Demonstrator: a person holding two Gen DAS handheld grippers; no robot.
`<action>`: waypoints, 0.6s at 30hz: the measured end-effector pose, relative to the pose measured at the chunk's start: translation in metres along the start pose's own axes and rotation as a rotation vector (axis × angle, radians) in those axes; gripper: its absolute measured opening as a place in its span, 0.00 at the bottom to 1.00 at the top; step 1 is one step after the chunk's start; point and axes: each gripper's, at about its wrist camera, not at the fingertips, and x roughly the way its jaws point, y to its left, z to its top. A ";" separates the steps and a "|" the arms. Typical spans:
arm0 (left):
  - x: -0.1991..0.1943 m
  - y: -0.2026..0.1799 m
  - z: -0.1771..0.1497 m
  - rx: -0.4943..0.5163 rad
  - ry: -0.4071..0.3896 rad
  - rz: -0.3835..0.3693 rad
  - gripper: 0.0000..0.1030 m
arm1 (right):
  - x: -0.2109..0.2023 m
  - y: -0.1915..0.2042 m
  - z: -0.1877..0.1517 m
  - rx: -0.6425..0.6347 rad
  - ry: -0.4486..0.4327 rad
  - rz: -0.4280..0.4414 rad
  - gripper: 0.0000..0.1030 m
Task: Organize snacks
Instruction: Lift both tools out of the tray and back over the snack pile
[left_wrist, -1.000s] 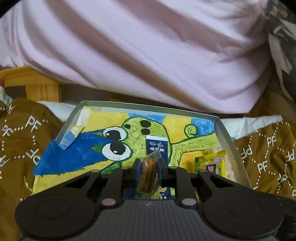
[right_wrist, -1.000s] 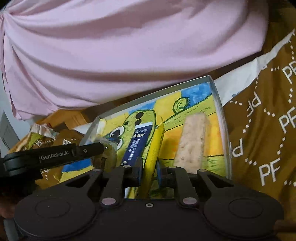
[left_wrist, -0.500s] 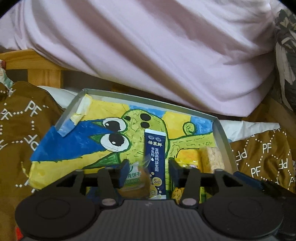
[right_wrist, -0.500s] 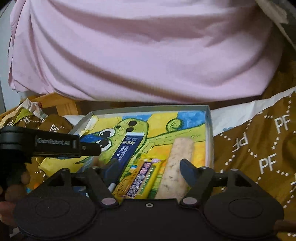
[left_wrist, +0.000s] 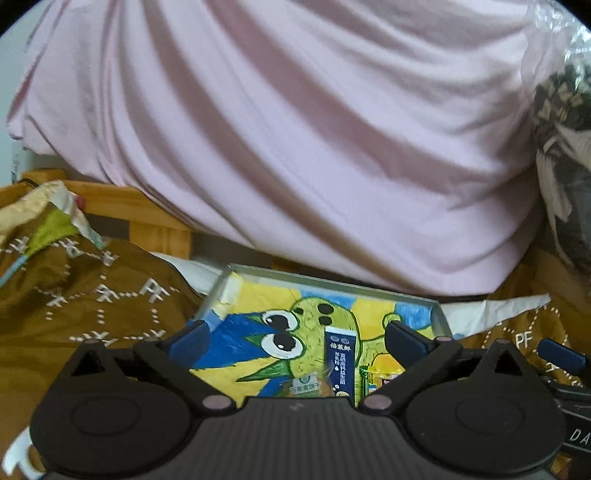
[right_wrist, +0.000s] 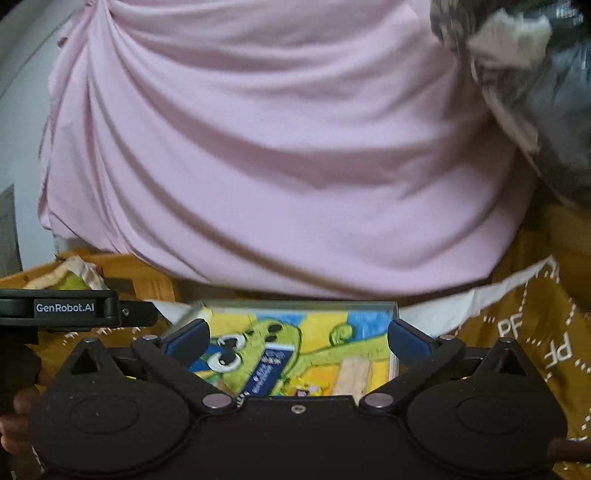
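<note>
Both tools hang spread wide and empty: the left tool and the right tool hover above the near end of the tray, nothing between the blue pads. Below sit the snacks: the blue milk-powder stick lies lengthwise on the green cartoon liner, a small biscuit packet just left of it, a yellow candy pack to its right, and a pale rice bar by the right wall. My read: the drop is done, so lift straight up and clear of the rim. Watch that neither pad snags a wrapper or nudges the neat row.
</note>
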 end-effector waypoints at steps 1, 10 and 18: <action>-0.009 0.002 0.001 -0.001 -0.011 0.006 1.00 | -0.006 0.002 0.002 -0.004 -0.011 0.002 0.99; -0.078 0.014 -0.008 0.027 -0.093 0.053 1.00 | -0.065 0.023 0.003 -0.015 -0.065 -0.003 0.99; -0.123 0.025 -0.021 0.064 -0.100 0.087 1.00 | -0.114 0.041 -0.002 -0.030 -0.099 0.002 0.99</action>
